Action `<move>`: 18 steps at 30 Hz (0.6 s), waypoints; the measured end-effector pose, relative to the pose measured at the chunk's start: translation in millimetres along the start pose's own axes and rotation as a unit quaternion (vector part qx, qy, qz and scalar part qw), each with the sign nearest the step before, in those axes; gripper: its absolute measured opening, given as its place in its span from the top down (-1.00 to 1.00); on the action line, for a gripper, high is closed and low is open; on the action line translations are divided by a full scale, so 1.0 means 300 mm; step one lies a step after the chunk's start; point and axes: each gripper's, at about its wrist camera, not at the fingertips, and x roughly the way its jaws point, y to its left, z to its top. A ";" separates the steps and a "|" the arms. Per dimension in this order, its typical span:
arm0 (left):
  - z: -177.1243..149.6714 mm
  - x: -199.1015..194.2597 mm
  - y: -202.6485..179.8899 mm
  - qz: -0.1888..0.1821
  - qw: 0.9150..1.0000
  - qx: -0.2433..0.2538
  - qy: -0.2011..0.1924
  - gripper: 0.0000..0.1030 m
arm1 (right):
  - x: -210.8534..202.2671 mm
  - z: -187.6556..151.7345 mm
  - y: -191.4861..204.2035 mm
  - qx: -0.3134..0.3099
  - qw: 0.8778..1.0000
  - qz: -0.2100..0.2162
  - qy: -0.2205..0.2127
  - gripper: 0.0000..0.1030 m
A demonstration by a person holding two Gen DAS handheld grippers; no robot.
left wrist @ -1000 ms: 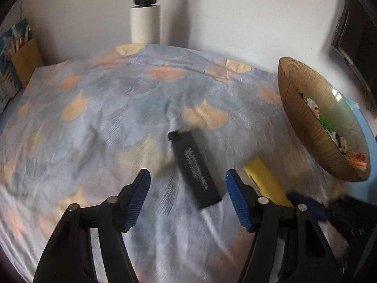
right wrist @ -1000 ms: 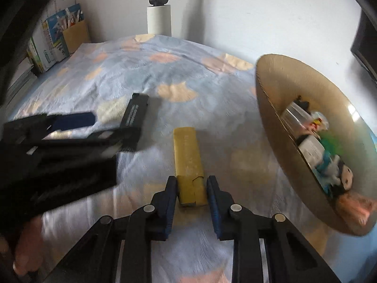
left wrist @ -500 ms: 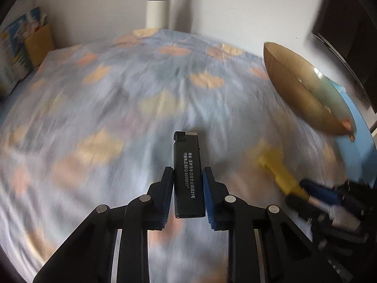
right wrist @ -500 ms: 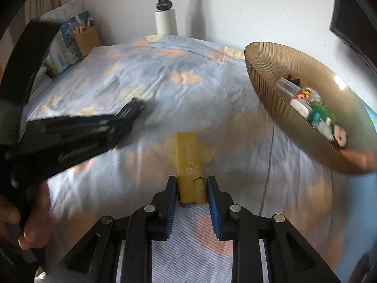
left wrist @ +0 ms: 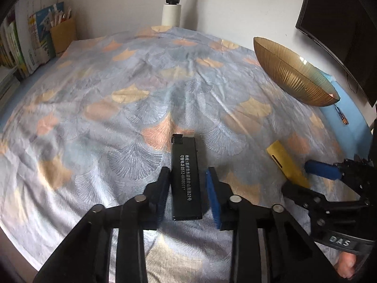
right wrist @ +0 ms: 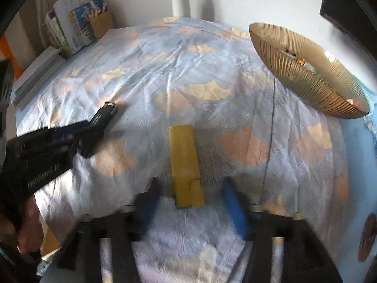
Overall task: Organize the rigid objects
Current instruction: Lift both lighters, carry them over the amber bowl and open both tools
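Left gripper [left wrist: 188, 188]: jaws just parted after being pinched on the black lighter [left wrist: 186, 176] half a second ago; a gap is seen at each pad.
Black lighter: laid on the patterned cloth [left wrist: 117, 94], between the pads.
Right gripper [right wrist: 190, 202]: jaws just spread wide, blurred; grip released.
Yellow lighter [right wrist: 186, 167]: left on the cloth between the spread fingers, well apart from the ribbed bowl [right wrist: 306, 77].

Your left gripper [left wrist: 188, 188] was matte black plastic with blue pads on its fingers [left wrist: 213, 198] and round silver screw heads along the arms. Your right gripper [right wrist: 192, 201] matched it, black with blue pads, its body stamped with pale raised "DAS" lettering.
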 end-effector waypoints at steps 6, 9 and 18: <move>-0.011 0.000 -0.025 0.030 0.999 0.022 -0.012 0.36 | 0.011 0.014 0.035 -0.009 1.000 -0.017 -0.016 0.00; -0.013 0.000 -0.036 0.039 0.999 0.025 -0.014 0.49 | -0.001 0.004 0.059 -0.019 0.999 -0.012 -0.023 0.28; -0.013 -0.057 -0.009 -0.027 0.999 -0.022 -0.021 0.59 | -0.060 -0.017 0.050 -0.007 0.999 0.003 -0.038 0.54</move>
